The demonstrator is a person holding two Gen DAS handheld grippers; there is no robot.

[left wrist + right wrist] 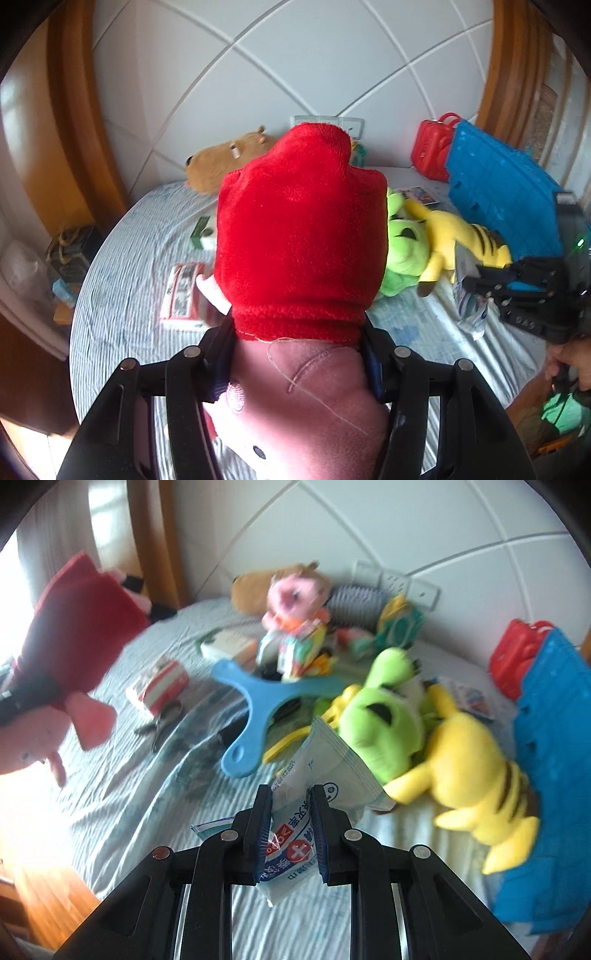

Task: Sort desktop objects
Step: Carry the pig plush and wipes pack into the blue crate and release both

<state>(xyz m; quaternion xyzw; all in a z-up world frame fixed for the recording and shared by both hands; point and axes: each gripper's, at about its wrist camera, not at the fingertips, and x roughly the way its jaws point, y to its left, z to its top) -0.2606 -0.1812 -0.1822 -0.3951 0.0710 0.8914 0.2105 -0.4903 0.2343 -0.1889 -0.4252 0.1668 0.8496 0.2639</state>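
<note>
Gripping a pink plush in red [301, 236], the left gripper [299, 354] trails; right gripper [291, 812], clamping a packet [325, 771], sits nearer the blue crate [554, 775]

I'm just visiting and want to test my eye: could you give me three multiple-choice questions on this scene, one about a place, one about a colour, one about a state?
1. Where does the green plush lie?
A. beside the yellow plush
B. inside the blue crate
C. on the floor

2. What colour is the dress of the pig plush?
A. blue
B. red
C. white

3. What is the right gripper doing?
A. standing open and empty
B. clamping a plastic packet
C. holding a blue paddle

Answers: 1 A, the two plushes touch on the cloth. 2 B, the dress is plainly red. 3 B, the packet sits pinched between the fingers.
</note>
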